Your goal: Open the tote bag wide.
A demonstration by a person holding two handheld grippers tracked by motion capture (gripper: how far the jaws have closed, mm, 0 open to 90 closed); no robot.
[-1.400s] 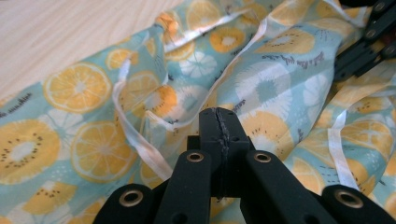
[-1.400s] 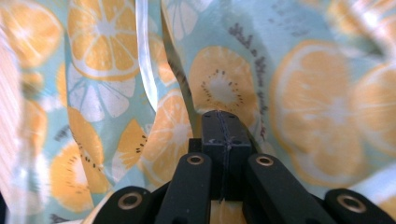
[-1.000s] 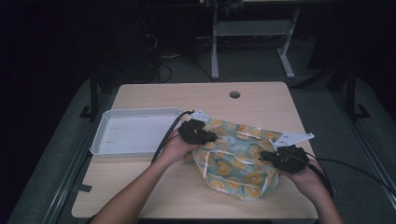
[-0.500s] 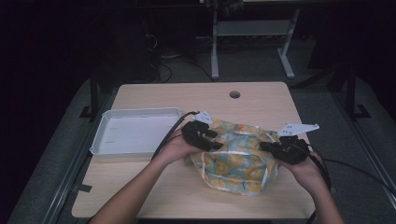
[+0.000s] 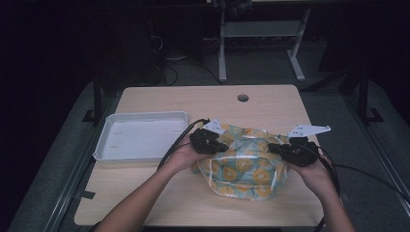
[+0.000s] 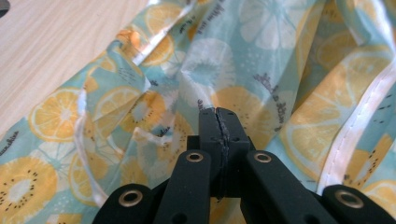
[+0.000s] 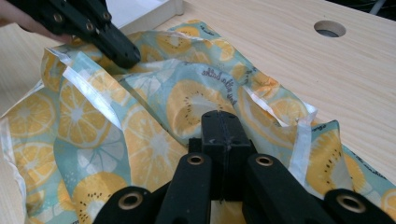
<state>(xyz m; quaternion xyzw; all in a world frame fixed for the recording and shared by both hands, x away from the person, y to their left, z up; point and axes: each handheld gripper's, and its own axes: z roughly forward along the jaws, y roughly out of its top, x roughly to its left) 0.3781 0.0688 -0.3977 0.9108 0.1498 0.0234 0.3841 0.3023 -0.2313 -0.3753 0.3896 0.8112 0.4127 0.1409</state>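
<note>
Gripping the fruit-print cloth (image 5: 246, 166) — left gripper (image 5: 218, 146), right gripper (image 5: 276, 149) both clamped.

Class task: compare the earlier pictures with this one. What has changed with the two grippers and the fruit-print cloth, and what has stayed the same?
The left gripper has just been closing; its jaws now meet on the fruit-print cloth, though a fold between them cannot be confirmed. The right gripper stays shut at the cloth's right side. The white tray and table are unchanged.

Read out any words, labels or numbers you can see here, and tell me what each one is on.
"pen alla botte", roughly: small dark script on the fruit-print cloth, right gripper view; letters unsure.
Dark script lines on the same cloth, left gripper view: too blurred to read.
Dark marks on the grey plate above the right claw, high view: too small to read.
</note>
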